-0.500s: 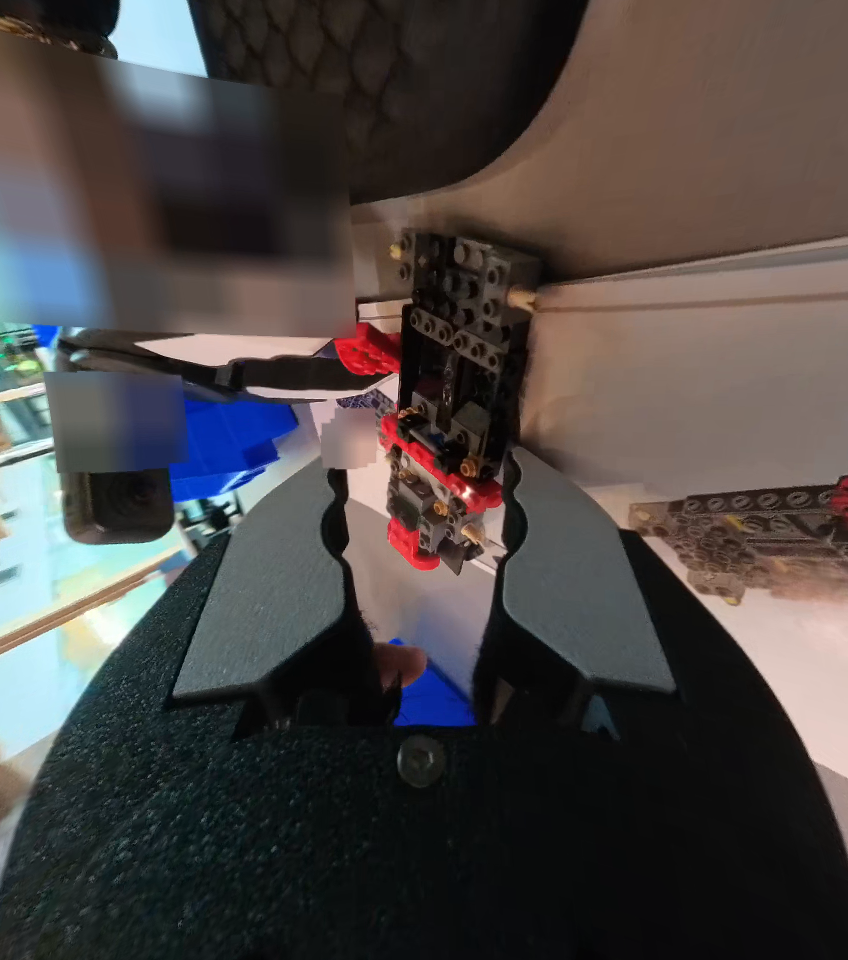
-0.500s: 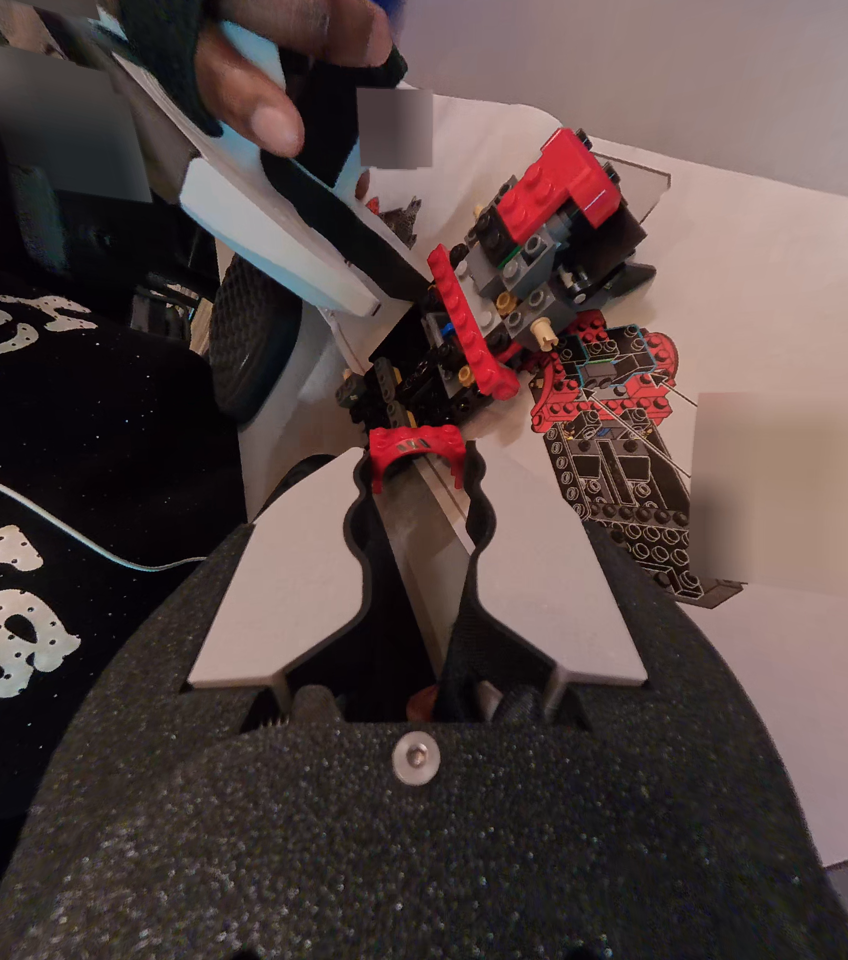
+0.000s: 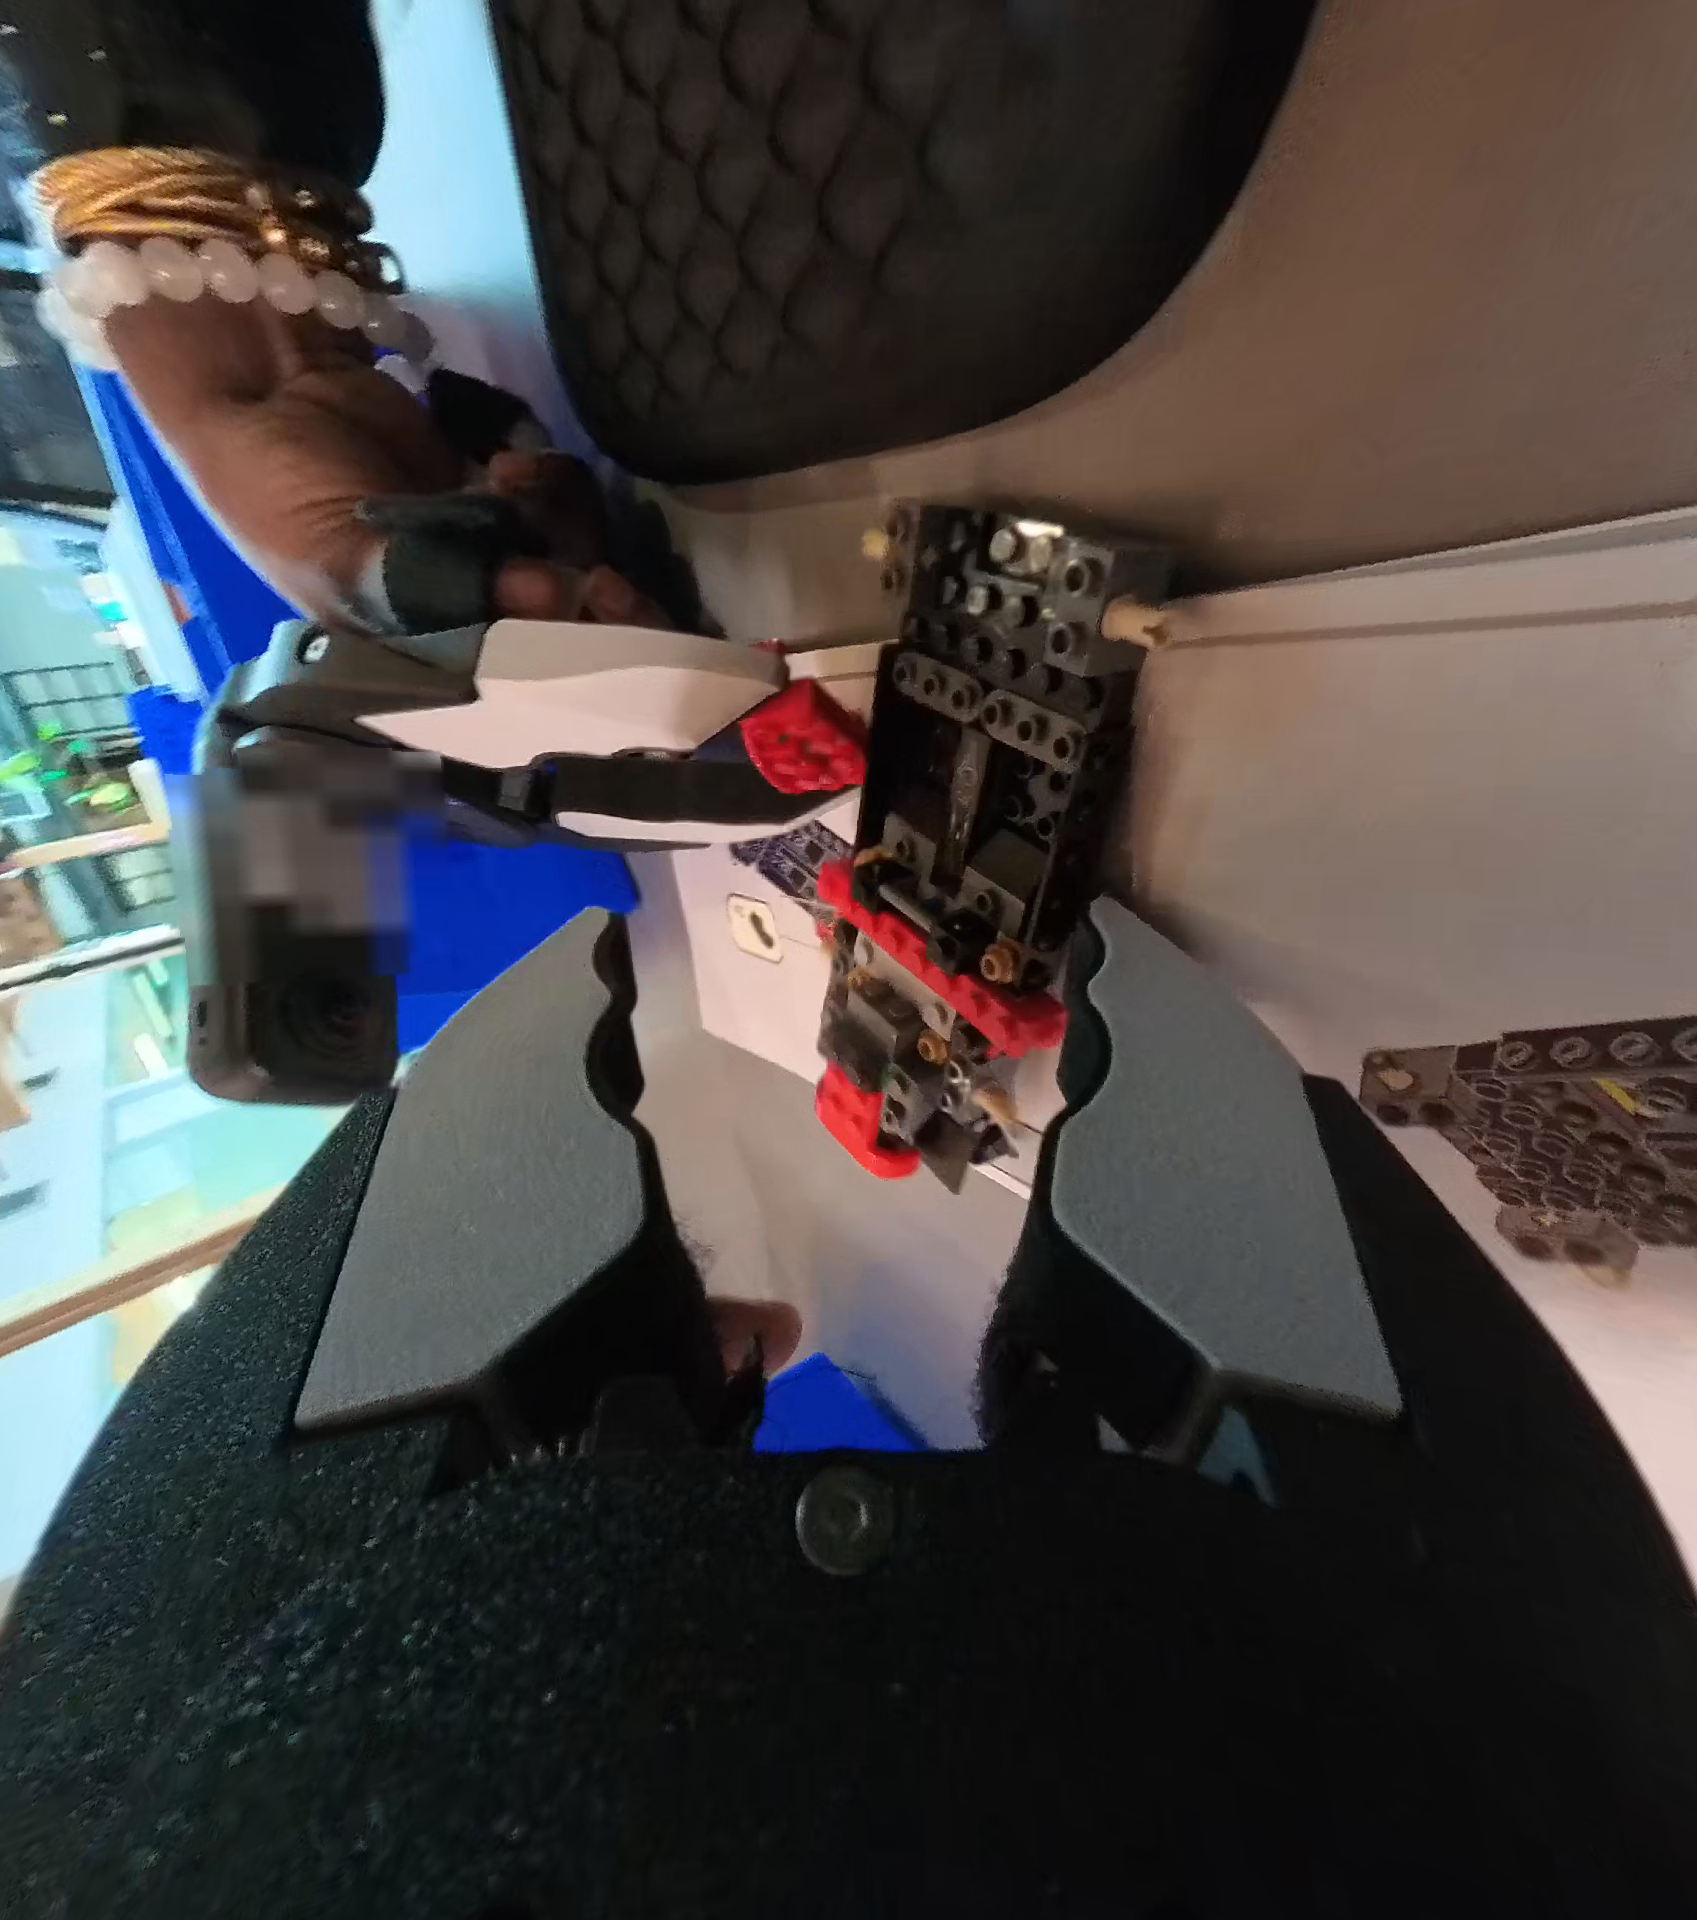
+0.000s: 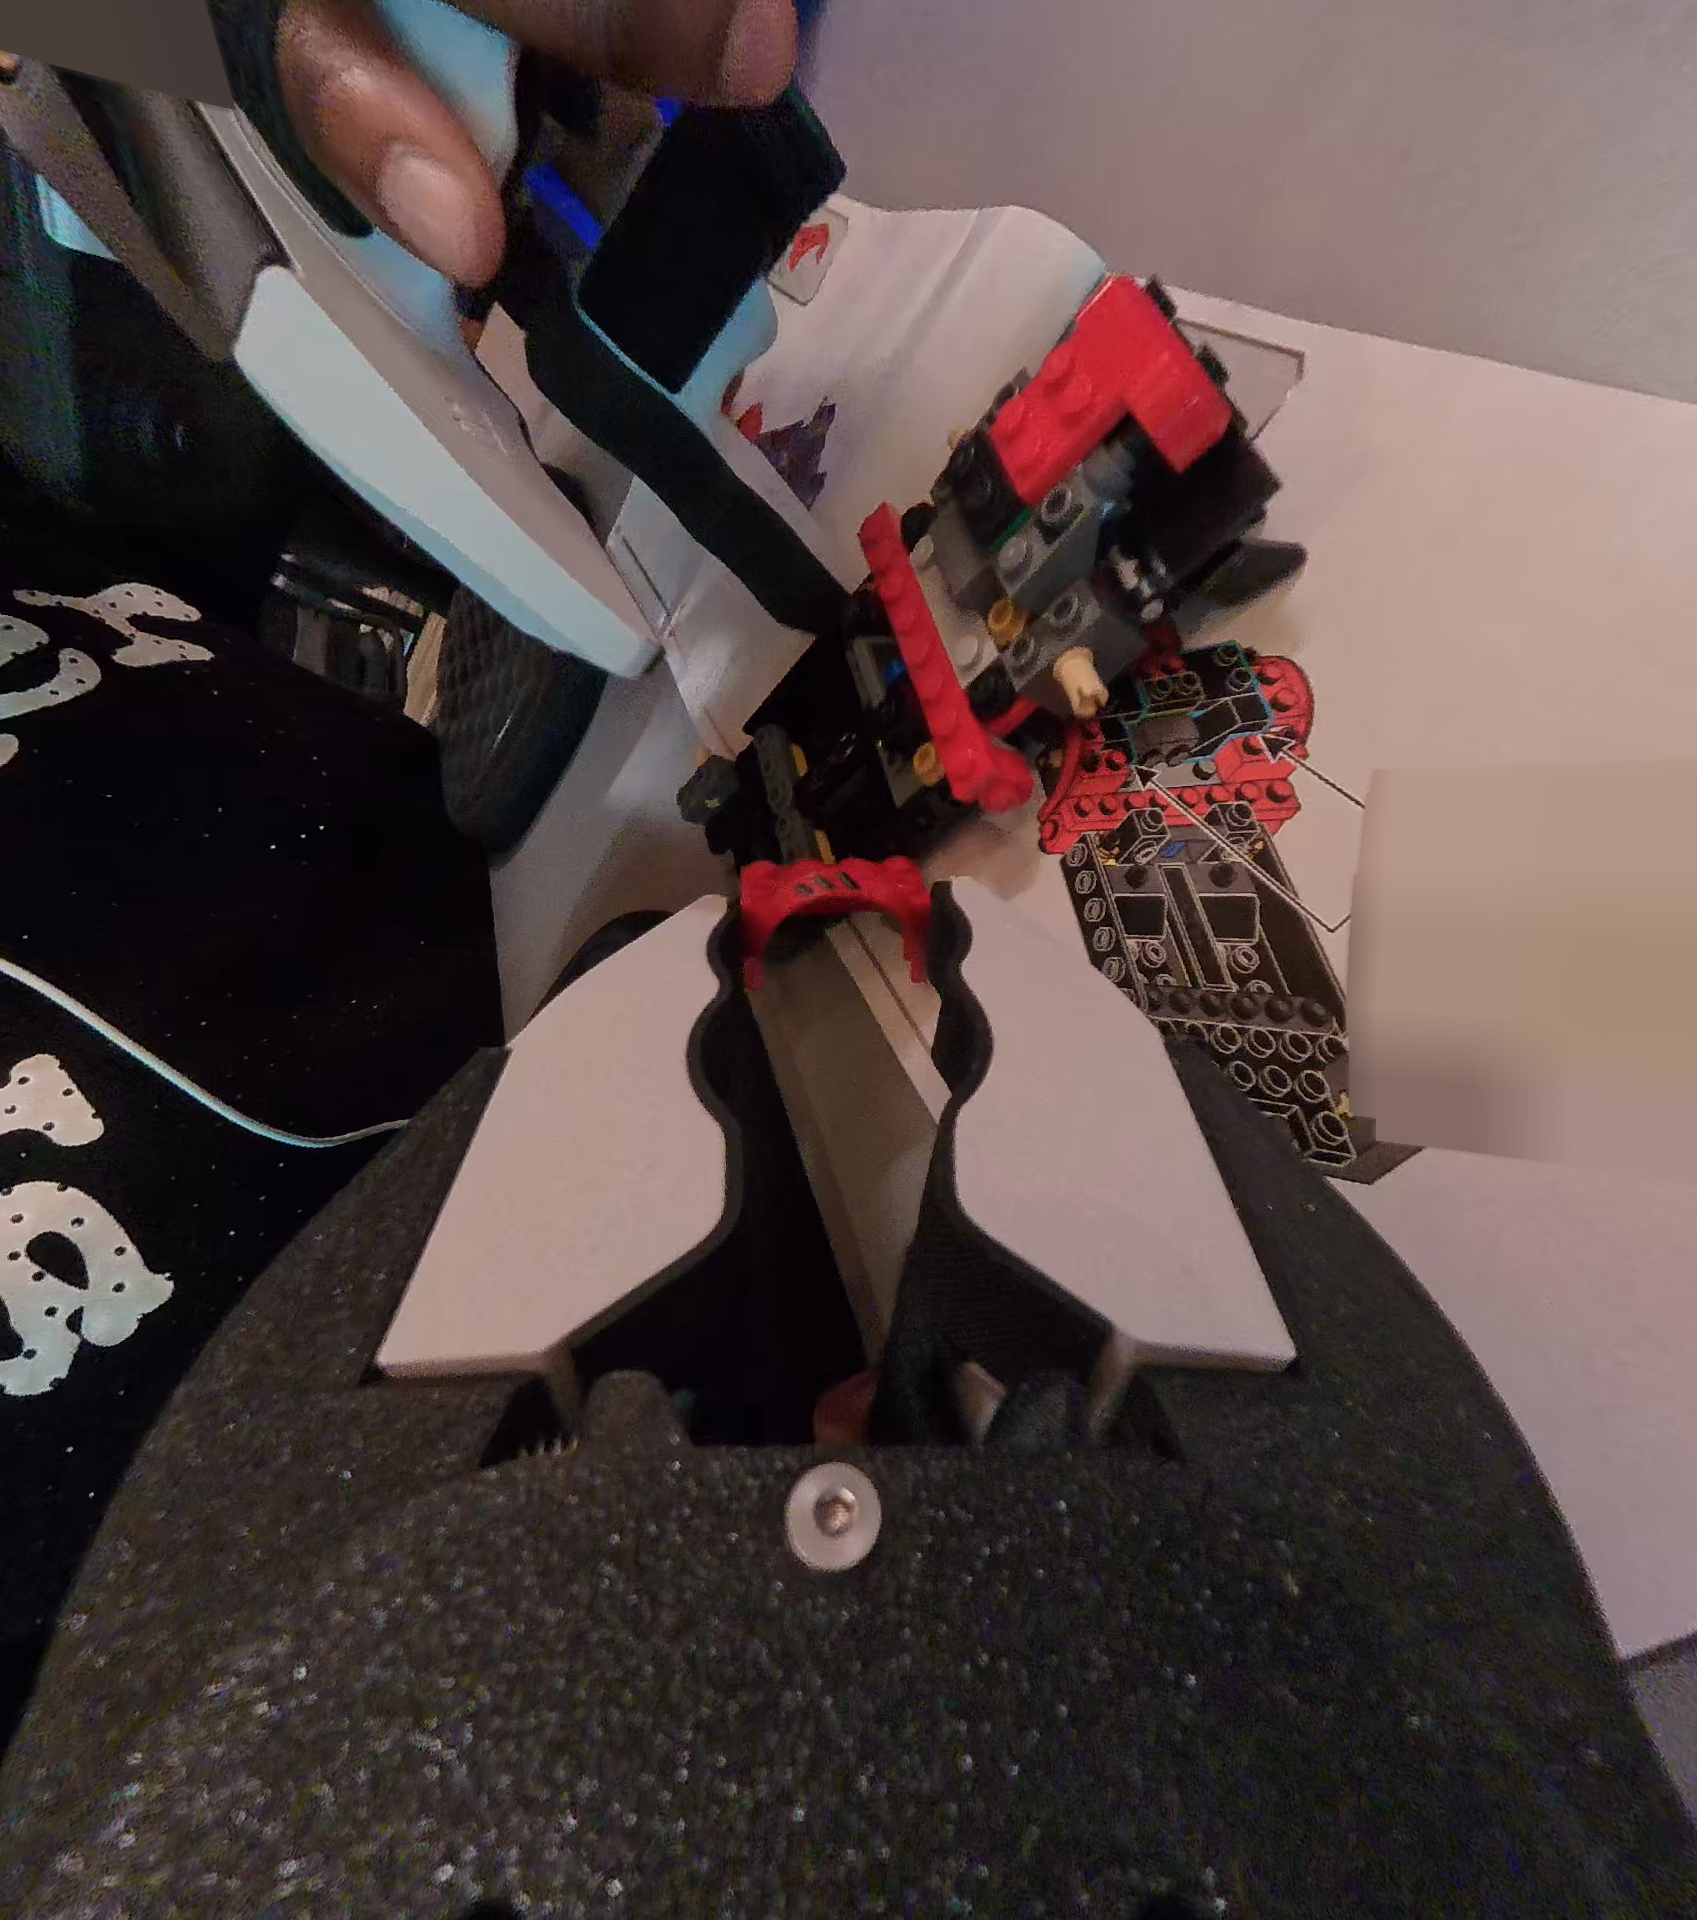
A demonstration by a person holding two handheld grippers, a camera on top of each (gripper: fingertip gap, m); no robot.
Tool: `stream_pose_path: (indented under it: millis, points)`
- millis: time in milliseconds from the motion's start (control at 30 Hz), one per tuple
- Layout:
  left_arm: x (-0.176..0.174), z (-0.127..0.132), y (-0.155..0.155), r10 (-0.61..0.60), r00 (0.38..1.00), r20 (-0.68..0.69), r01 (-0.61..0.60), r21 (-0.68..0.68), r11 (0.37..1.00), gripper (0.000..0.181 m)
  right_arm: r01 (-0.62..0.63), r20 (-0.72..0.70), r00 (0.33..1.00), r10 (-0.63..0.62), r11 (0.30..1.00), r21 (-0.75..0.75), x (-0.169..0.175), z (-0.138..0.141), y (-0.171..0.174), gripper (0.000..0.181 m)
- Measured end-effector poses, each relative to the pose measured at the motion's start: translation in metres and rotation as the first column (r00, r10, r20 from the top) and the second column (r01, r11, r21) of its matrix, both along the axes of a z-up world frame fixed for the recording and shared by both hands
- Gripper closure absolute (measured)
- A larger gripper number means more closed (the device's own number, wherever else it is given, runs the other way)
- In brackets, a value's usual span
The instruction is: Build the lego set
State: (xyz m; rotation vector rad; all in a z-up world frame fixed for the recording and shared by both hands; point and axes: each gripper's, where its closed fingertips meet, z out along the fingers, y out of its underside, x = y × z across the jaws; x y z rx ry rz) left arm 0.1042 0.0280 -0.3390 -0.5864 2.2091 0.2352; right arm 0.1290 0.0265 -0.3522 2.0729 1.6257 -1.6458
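Lego chassis (image 3: 979, 821) partly assembled, steadied by spread left gripper (image 3: 849, 1029); red arch piece (image 4: 828, 902), clamped in right gripper (image 4: 833, 925), not yet attached.

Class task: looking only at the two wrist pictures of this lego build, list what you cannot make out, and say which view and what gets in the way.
- Left wrist view: whether the left gripper grips the lego model; both fingers flank it, contact unclear.
- Right wrist view: the model's near end, hidden behind the red arched piece in the right gripper.
- Right wrist view: part of the instruction sheet, under a mosaic patch.
- Left wrist view: the dark brick assembly, cut off by the right edge.
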Motion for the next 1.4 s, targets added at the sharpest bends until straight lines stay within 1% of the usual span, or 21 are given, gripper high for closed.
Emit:
stream_pose_path:
  millis: [67, 133, 200, 400, 600, 667, 733, 800, 867, 900, 967, 1033, 1100, 1133, 1167, 1200, 1233, 1267, 1300, 1333, 1400]
  points:
    - [0.000, 0.005, 0.002, 0.020, 0.997, 0.075, -0.024, 0.042, 0.999, 0.105, 0.012, -0.010, 1.000, -0.012, 1.000, -0.006, 0.001, 0.001, 0.003, 0.148]
    - [0.001, 0.011, 0.003, 0.038, 0.986, 0.161, -0.049, 0.071, 0.996, 0.112, 0.022, -0.024, 0.999, -0.023, 0.999, -0.023, 0.002, 0.003, 0.005, 0.148]
    - [0.001, 0.013, 0.003, 0.069, 0.975, 0.212, -0.083, 0.057, 0.995, 0.114, 0.018, -0.025, 1.000, -0.019, 0.999, -0.037, 0.003, 0.003, 0.004, 0.148]
    - [-0.001, 0.003, 0.003, 0.121, 0.962, 0.244, -0.128, 0.012, 0.992, 0.122, 0.003, -0.007, 1.000, -0.003, 1.000, -0.005, 0.009, 0.002, 0.004, 0.148]
    - [-0.009, 0.001, 0.009, 0.157, 0.958, 0.241, -0.172, 0.045, 0.984, 0.126, -0.072, 0.118, 0.992, 0.053, 0.985, 0.159, 0.034, -0.003, 0.007, 0.148]
    - [-0.009, -0.001, 0.008, 0.154, 0.961, 0.230, -0.172, 0.059, 0.983, 0.129, -0.066, 0.145, 0.989, 0.028, 0.963, 0.260, 0.036, -0.004, 0.010, 0.146]
    - [-0.010, -0.001, 0.008, 0.154, 0.963, 0.220, -0.175, 0.078, 0.982, 0.130, -0.044, 0.158, 0.987, -0.020, 0.920, 0.389, 0.037, -0.002, 0.016, 0.140]
    - [-0.011, 0.000, 0.006, 0.155, 0.965, 0.212, -0.177, 0.087, 0.980, 0.131, -0.052, 0.154, 0.988, -0.034, 0.853, 0.520, 0.038, 0.002, 0.019, 0.134]
    - [-0.012, 0.000, 0.006, 0.163, 0.964, 0.209, -0.184, 0.081, 0.980, 0.131, -0.076, 0.143, 0.989, -0.018, 0.781, 0.620, 0.036, 0.006, 0.017, 0.126]
    - [-0.013, 0.000, 0.006, 0.172, 0.962, 0.211, -0.191, 0.073, 0.979, 0.130, -0.095, 0.132, 0.991, 0.011, 0.759, 0.644, 0.034, 0.009, 0.012, 0.124]
    - [-0.017, 0.003, 0.006, 0.210, 0.954, 0.215, -0.224, 0.043, 0.974, 0.127, -0.130, 0.103, 0.991, 0.083, 0.755, 0.643, 0.026, 0.014, -0.008, 0.122]
    - [-0.027, 0.003, 0.005, 0.297, 0.933, 0.205, -0.295, -0.040, 0.955, 0.127, -0.159, 0.092, 0.987, 0.132, 0.740, 0.653, 0.022, 0.015, -0.022, 0.122]
    - [-0.037, 0.003, -0.002, 0.425, 0.883, 0.200, -0.391, -0.188, 0.901, 0.128, -0.157, 0.063, 0.985, 0.161, 0.673, 0.723, 0.019, 0.015, -0.025, 0.135]
    - [-0.042, 0.004, -0.007, 0.494, 0.847, 0.196, -0.437, -0.272, 0.857, 0.130, -0.166, 0.055, 0.980, 0.193, 0.627, 0.761, 0.019, 0.015, -0.026, 0.146]
    - [-0.044, 0.005, -0.013, 0.565, 0.802, 0.194, -0.476, -0.364, 0.801, 0.130, -0.178, 0.056, 0.973, 0.223, 0.578, 0.797, 0.020, 0.013, -0.026, 0.157]
    - [-0.045, 0.006, -0.021, 0.637, 0.748, 0.185, -0.503, -0.467, 0.727, 0.130, -0.188, 0.065, 0.969, 0.238, 0.539, 0.821, 0.020, 0.010, -0.025, 0.160]
    - [-0.043, 0.008, -0.028, 0.703, 0.690, 0.171, -0.513, -0.570, 0.642, 0.130, -0.204, 0.082, 0.965, 0.248, 0.518, 0.831, 0.020, 0.007, -0.025, 0.162]
    - [-0.039, 0.010, -0.035, 0.756, 0.636, 0.156, -0.506, -0.655, 0.561, 0.130, -0.216, 0.095, 0.963, 0.252, 0.514, 0.830, 0.019, 0.006, -0.026, 0.161]
    - [-0.036, 0.011, -0.042, 0.792, 0.595, 0.137, -0.492, -0.717, 0.494, 0.129, -0.229, 0.101, 0.960, 0.261, 0.524, 0.820, 0.018, 0.005, -0.029, 0.158]
    - [-0.032, 0.011, -0.049, 0.814, 0.567, 0.125, -0.478, -0.756, 0.448, 0.129, -0.237, 0.105, 0.959, 0.265, 0.537, 0.810, 0.016, 0.004, -0.032, 0.155]
    - [-0.027, 0.013, -0.057, 0.843, 0.522, 0.131, -0.462, -0.787, 0.408, 0.130, -0.247, 0.131, 0.961, 0.244, 0.541, 0.804, 0.013, 0.002, -0.031, 0.155]
